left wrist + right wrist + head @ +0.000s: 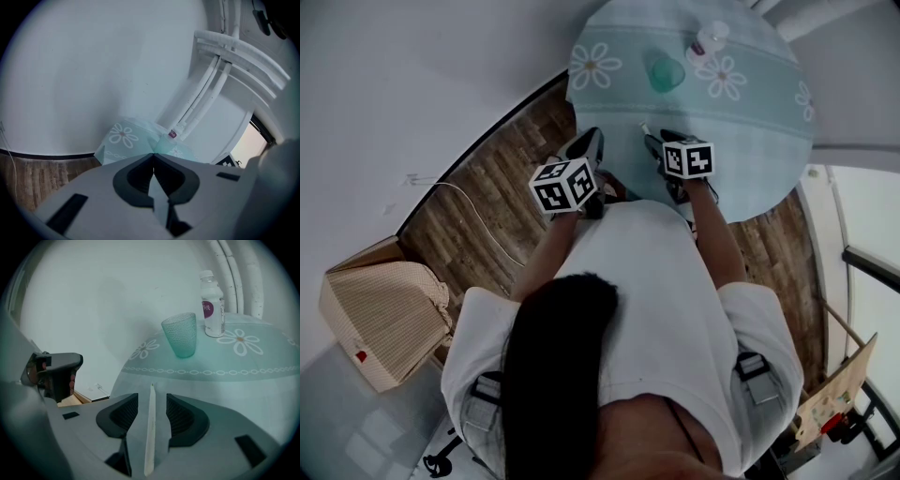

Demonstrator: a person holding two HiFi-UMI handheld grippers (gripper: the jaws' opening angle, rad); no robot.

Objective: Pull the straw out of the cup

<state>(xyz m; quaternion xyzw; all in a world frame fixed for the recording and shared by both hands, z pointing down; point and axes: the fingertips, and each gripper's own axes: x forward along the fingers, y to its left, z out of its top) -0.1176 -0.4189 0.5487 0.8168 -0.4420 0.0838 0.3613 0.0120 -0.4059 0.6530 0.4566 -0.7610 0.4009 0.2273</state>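
Observation:
A green textured cup (665, 73) (179, 333) stands upright on the round floral table (769, 141) (243, 380), with no straw in it. A pale straw (150, 427) lies lengthwise in the gap of my right gripper (152, 401) (661, 141); both pads stand clear of it, so the jaws are open. That gripper hovers over the table's near edge, well short of the cup. My left gripper (153, 157) (586, 145) is shut on nothing, held beside the table's left edge (122, 136), and shows in the right gripper view as well (56, 373).
A small white bottle (709, 42) (213, 305) with a purple label stands just behind the cup. White pipes (206, 89) run up the wall behind the table. A woven box (384, 319) and a white cable (473, 202) are on the wooden floor at left.

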